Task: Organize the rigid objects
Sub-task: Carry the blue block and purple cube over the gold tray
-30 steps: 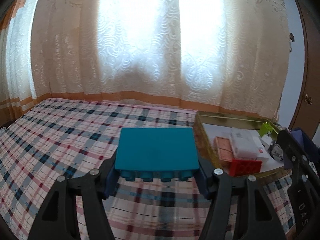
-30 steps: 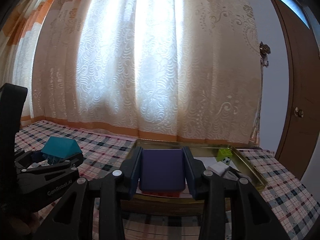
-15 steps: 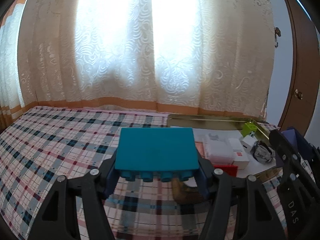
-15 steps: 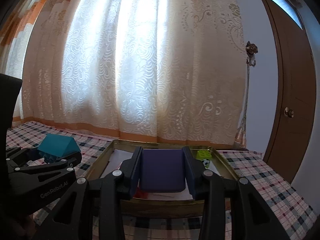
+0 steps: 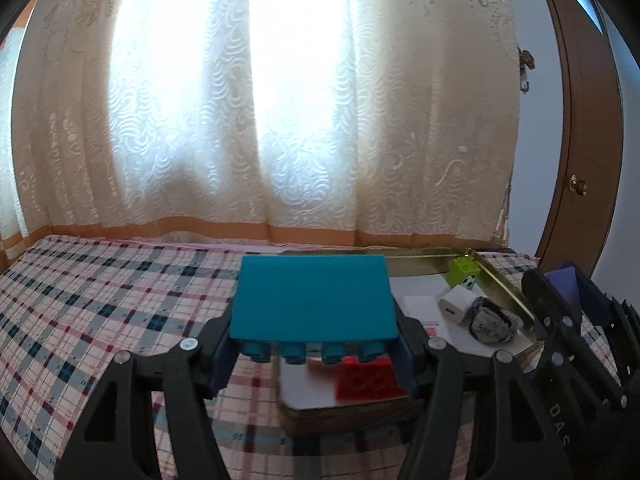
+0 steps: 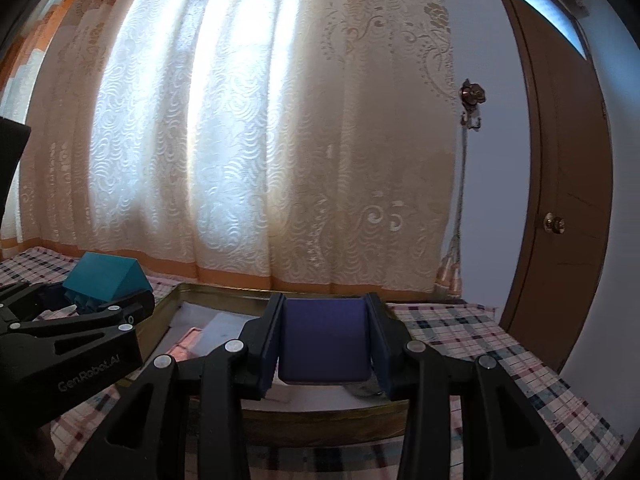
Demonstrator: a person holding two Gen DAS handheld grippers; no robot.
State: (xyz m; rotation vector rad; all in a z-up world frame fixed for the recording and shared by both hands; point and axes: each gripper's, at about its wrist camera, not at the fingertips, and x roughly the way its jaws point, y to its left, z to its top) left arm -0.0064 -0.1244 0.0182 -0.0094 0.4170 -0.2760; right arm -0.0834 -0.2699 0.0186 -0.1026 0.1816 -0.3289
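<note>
The teal block (image 5: 313, 300) hides much of the tray (image 5: 508, 286) while the left gripper (image 5: 314, 344) clamps it above the near edge, and the right gripper (image 6: 324, 344), nearly level, pinches a purple block (image 6: 324, 342) over it.

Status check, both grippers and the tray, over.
Left gripper shut on teal block. Right gripper shut on purple block. Both near gold tray, which already holds red brick, charger.

Matt plastic teal block (image 5: 314, 298), shiny brass-coloured metal tray (image 6: 208, 292), woven checked cloth (image 5: 100, 300).
</note>
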